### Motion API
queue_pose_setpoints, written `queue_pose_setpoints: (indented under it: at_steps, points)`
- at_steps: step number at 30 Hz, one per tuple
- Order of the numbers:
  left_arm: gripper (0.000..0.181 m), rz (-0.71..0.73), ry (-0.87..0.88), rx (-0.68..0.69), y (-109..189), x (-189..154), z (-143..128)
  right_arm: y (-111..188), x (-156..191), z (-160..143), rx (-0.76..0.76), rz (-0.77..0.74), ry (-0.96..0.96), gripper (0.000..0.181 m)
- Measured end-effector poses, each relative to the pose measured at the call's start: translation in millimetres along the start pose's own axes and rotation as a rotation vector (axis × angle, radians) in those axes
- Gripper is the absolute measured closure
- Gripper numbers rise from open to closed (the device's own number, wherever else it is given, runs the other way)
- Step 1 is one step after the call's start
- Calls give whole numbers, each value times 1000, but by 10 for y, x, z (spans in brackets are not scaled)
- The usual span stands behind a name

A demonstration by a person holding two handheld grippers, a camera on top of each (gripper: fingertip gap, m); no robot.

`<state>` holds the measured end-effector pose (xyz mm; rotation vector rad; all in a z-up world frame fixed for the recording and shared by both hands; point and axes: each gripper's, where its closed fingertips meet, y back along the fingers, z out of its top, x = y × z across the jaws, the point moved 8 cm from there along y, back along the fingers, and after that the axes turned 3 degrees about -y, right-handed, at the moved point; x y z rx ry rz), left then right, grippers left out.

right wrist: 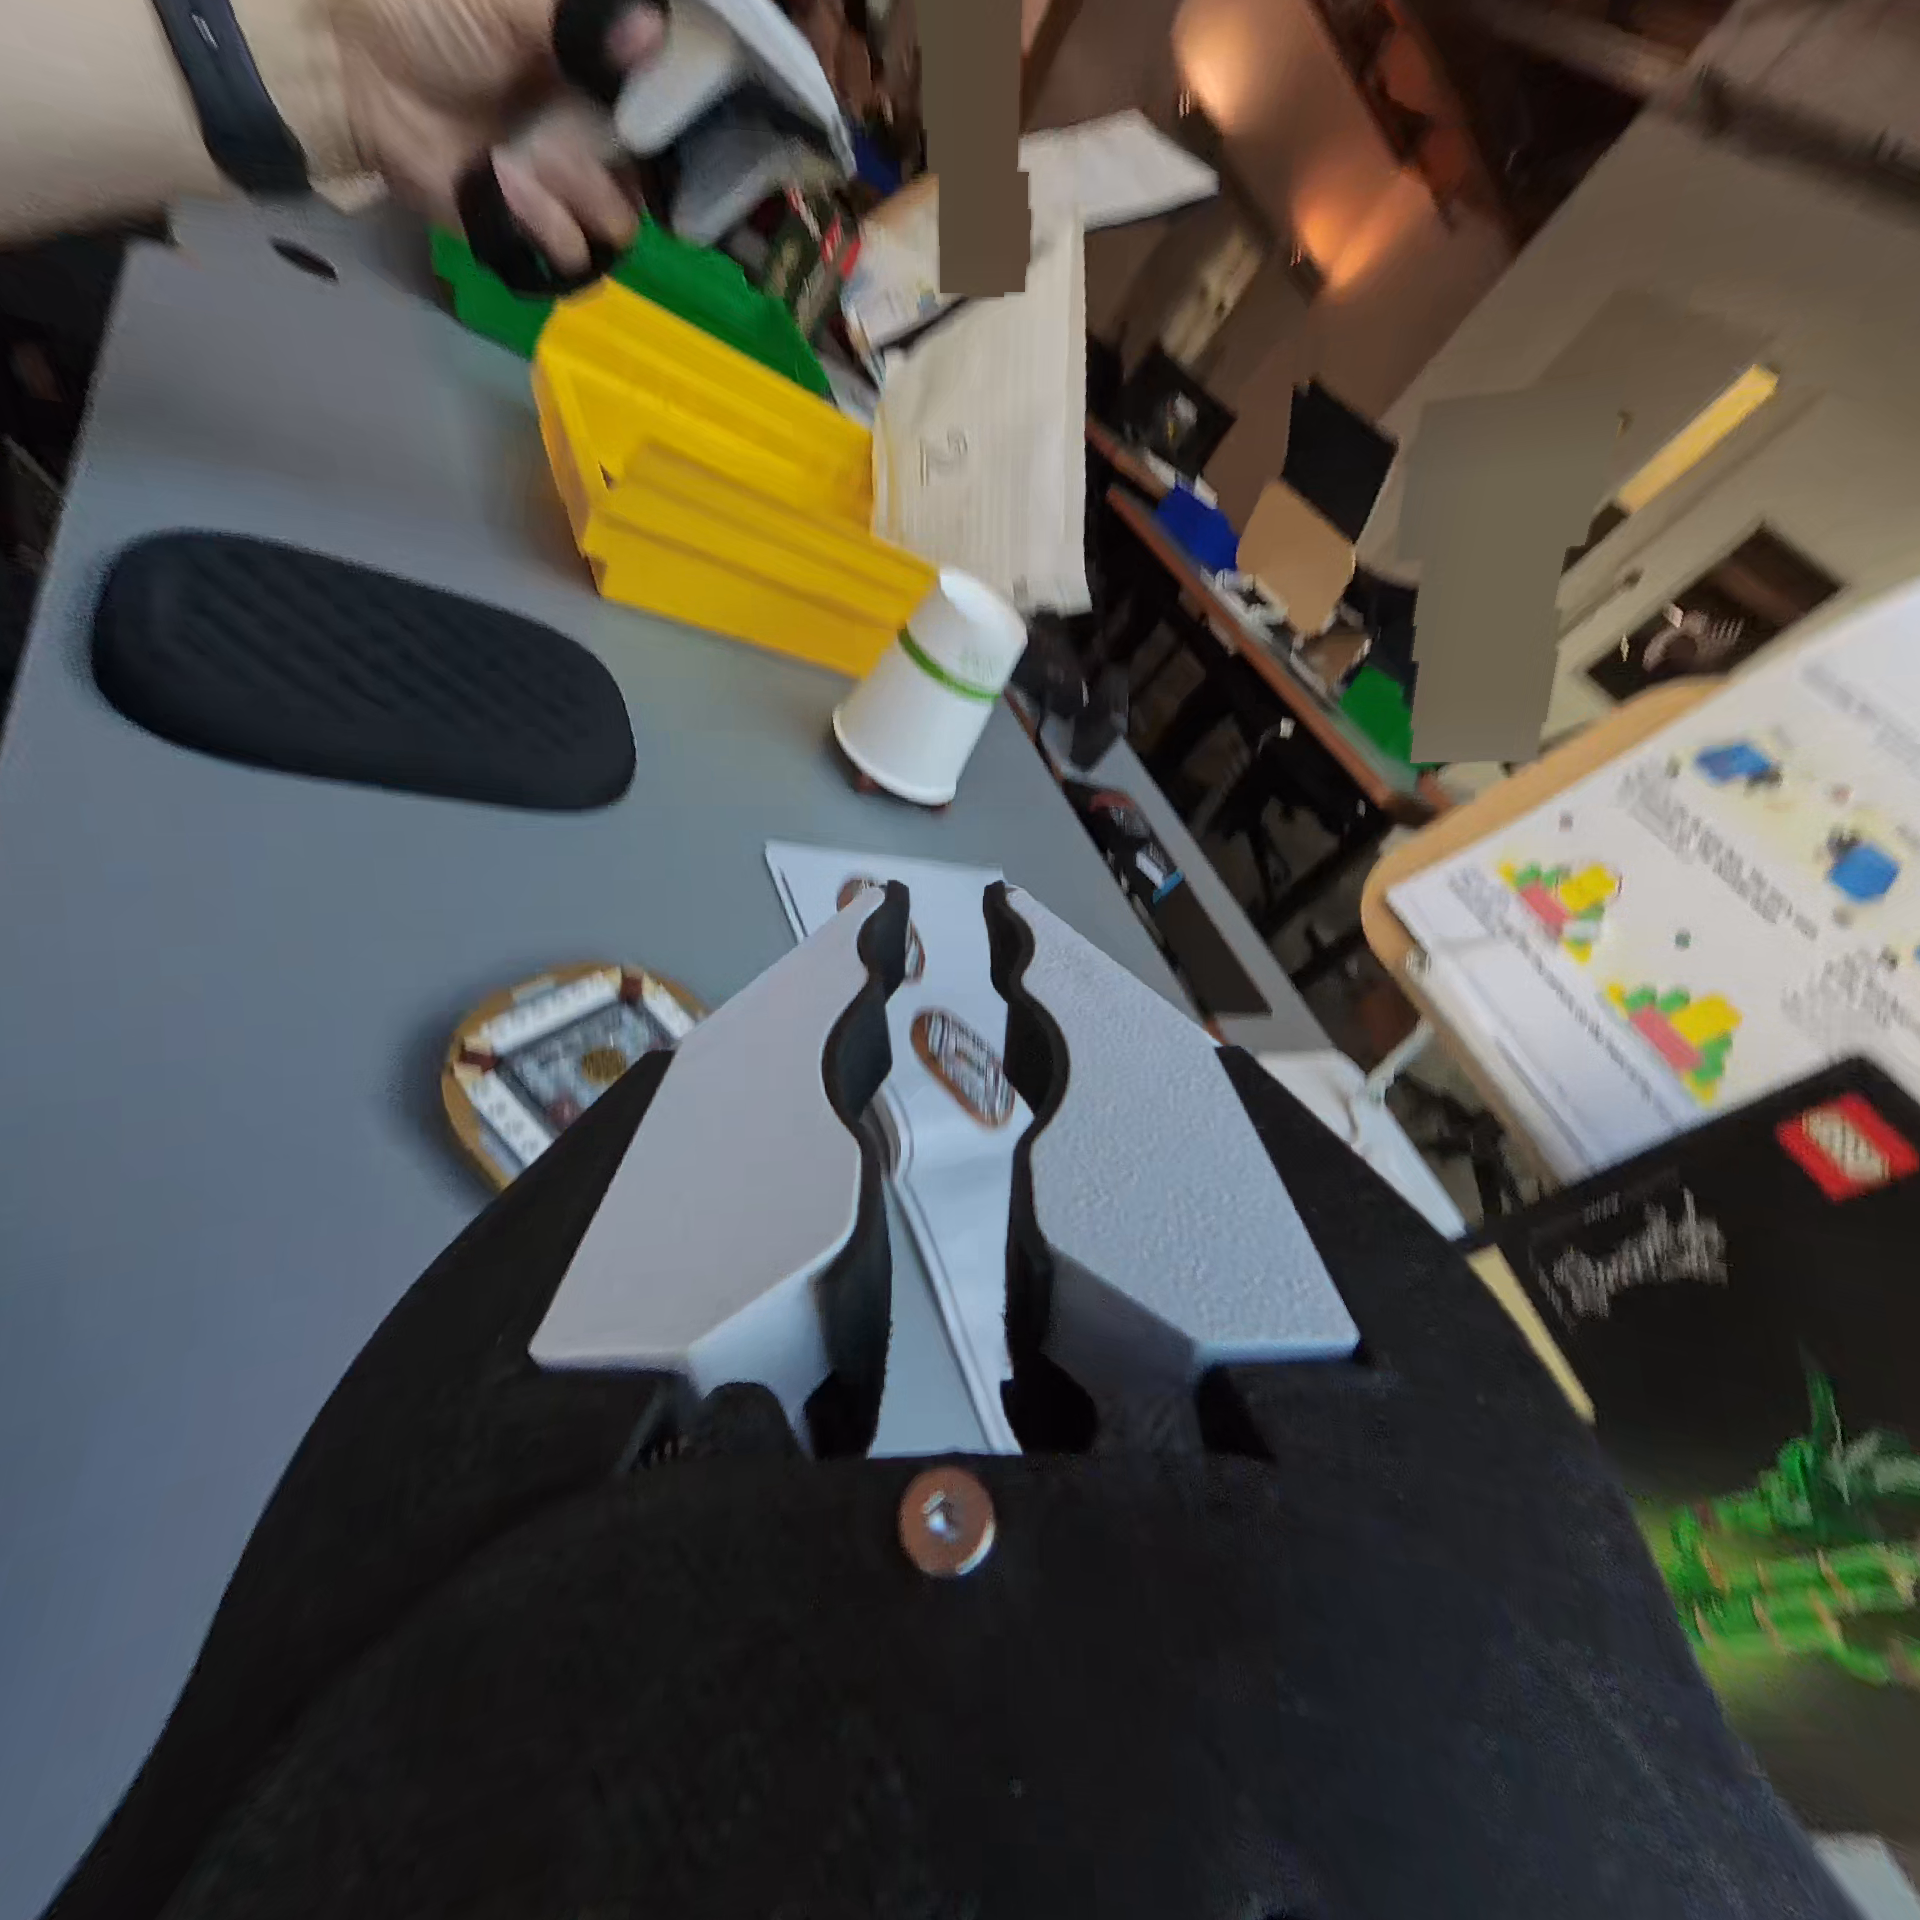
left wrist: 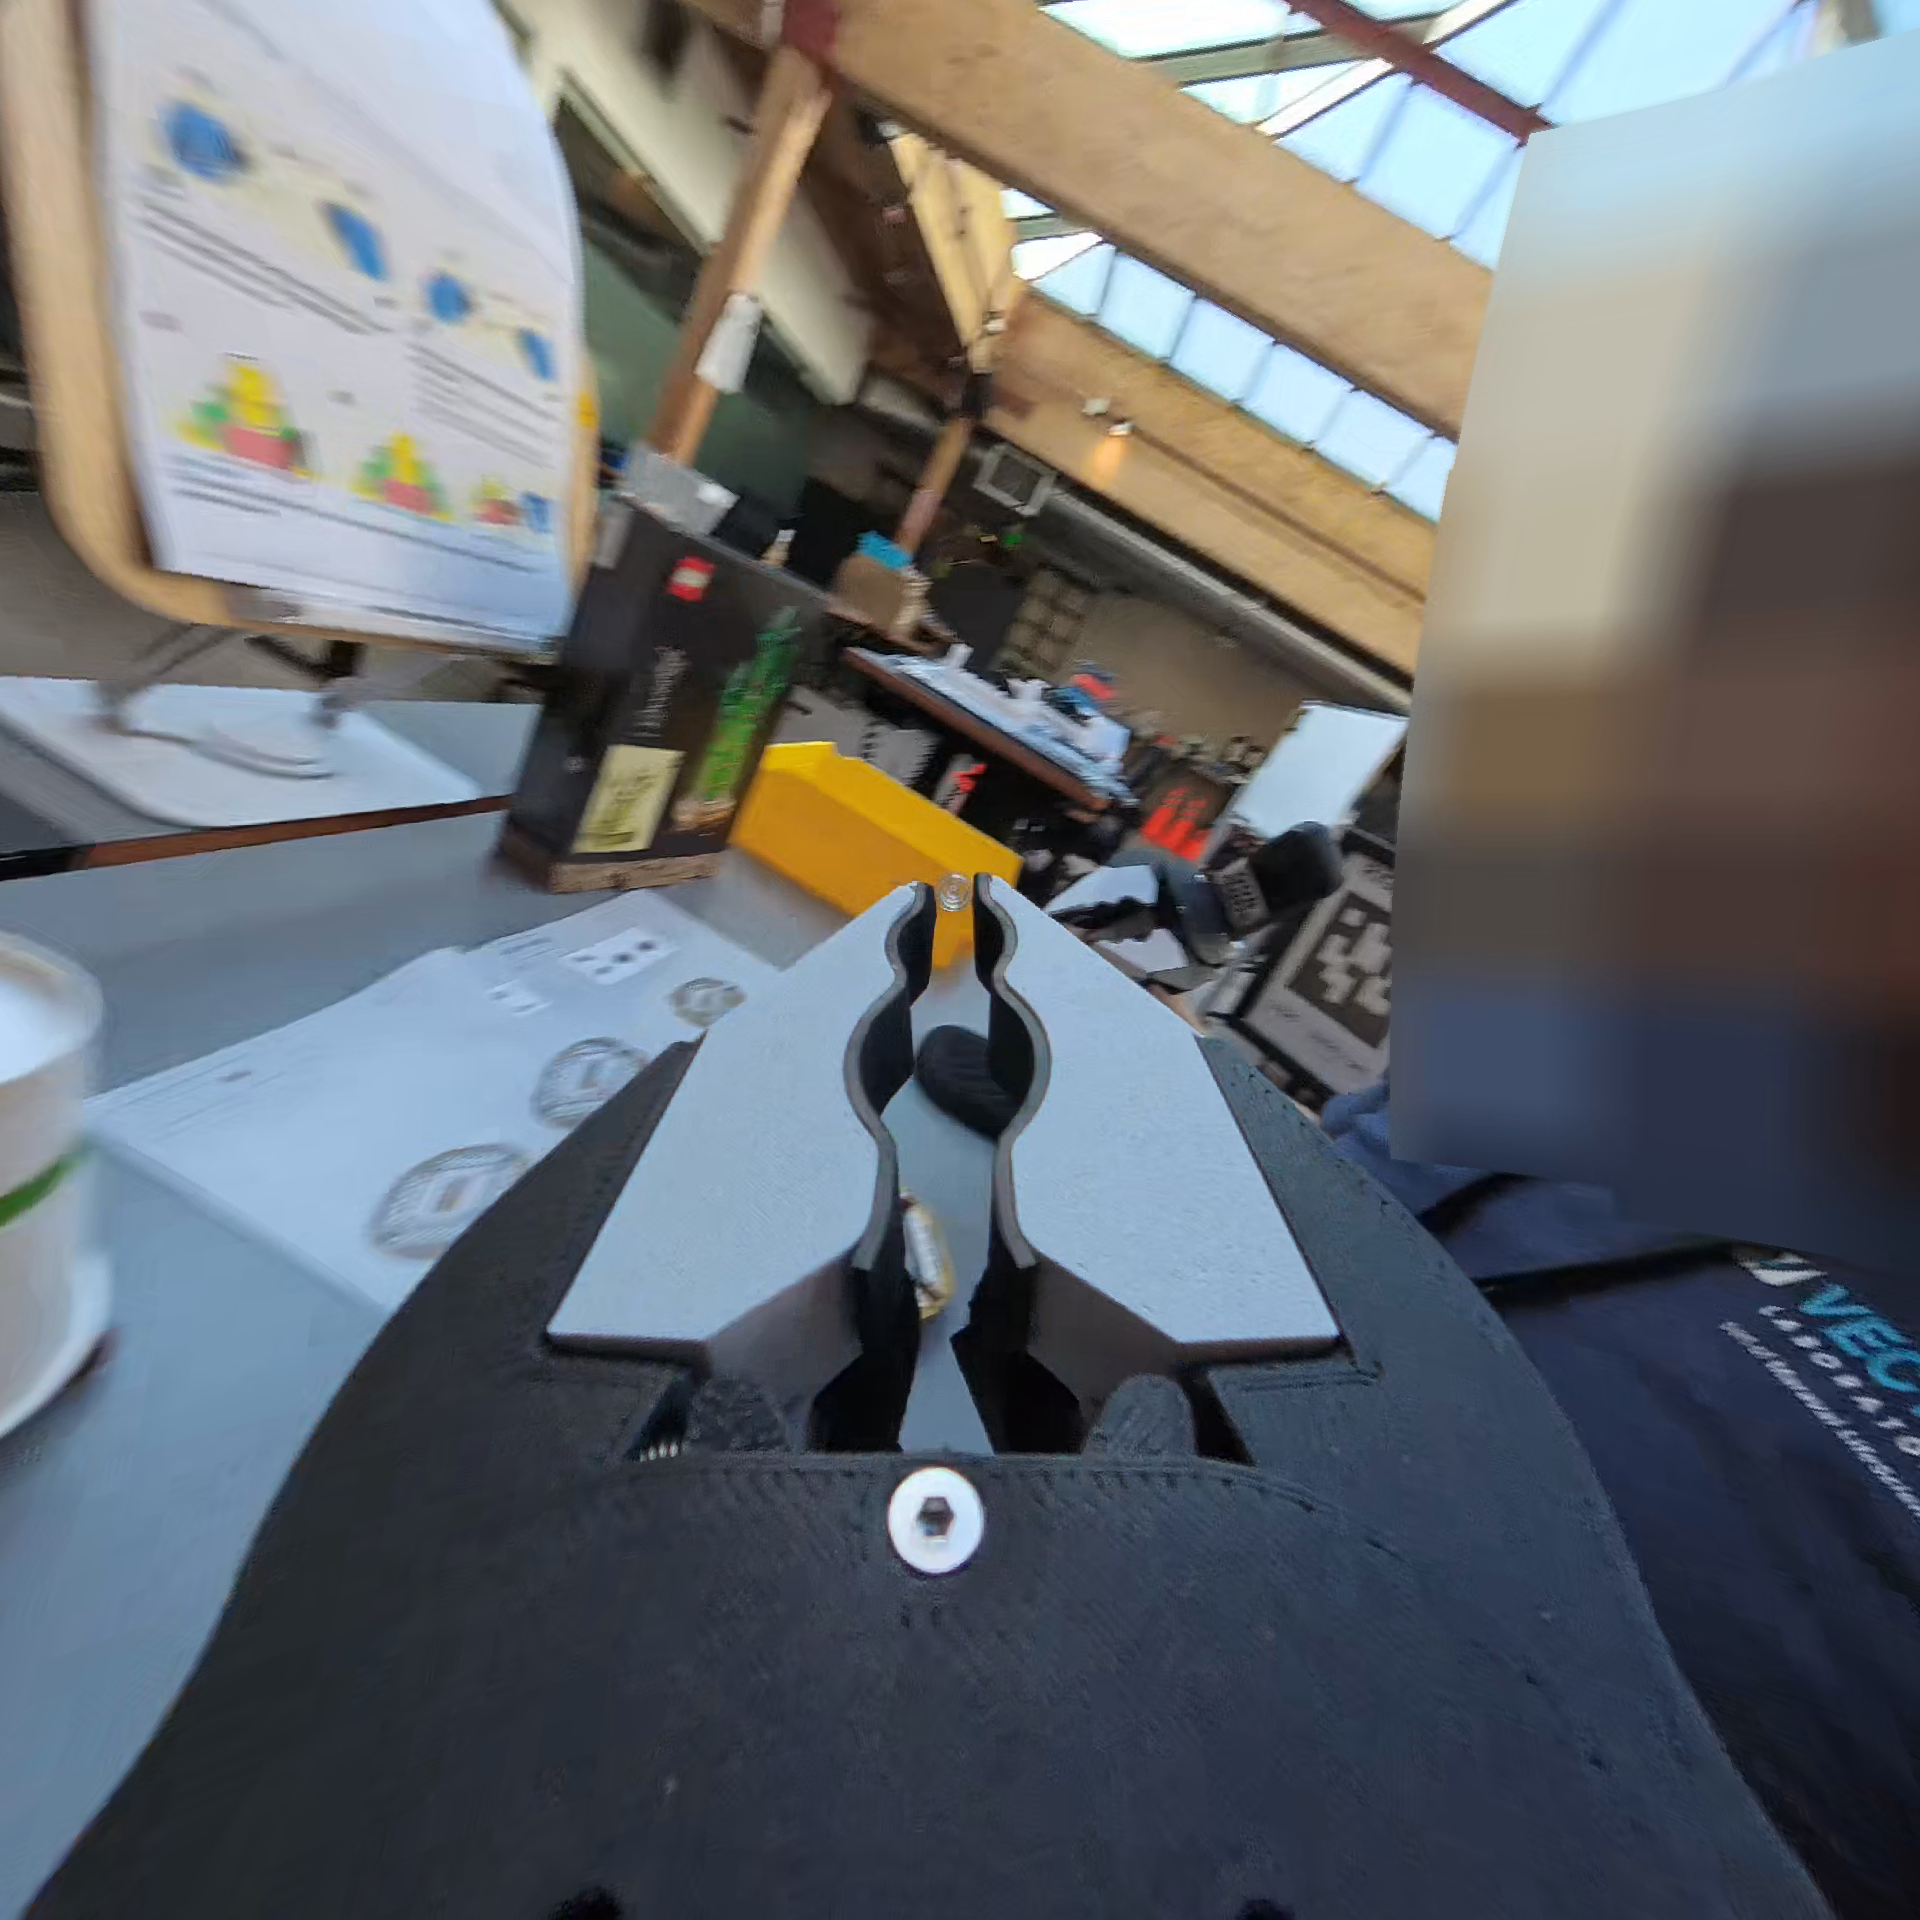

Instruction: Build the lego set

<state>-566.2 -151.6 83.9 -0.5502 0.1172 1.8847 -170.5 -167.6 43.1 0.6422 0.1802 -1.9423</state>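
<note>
— Left gripper (left wrist: 953, 896)?
— Lifted above the grey table (left wrist: 260, 935), tips pinched on one tiny clear round stud (left wrist: 953, 891).
— Right gripper (right wrist: 945, 896)?
— Empty, jaws narrowly parted, hovering over the instruction sheet (right wrist: 956, 1039).
— The build?
— Round brown-rimmed lego base (right wrist: 561, 1060), flat on the table just left of that sheet.
— Further out?
— Black ribbed pad (right wrist: 353, 670); yellow bin (right wrist: 717, 499) with a green plate (right wrist: 717, 291) behind it; white paper cup (right wrist: 930, 691), tilted at the far table edge; black set box (left wrist: 665, 717); printed guide on a wooden stand (left wrist: 343, 312).
</note>
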Motion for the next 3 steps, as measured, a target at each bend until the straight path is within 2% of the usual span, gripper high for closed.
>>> queue_pose_setpoints:
  at_steps: [3]
  points:
    - [176, -259, 82, -42, -480, -303, -206, -255, 184, 543, -216, 74, 94, 170]
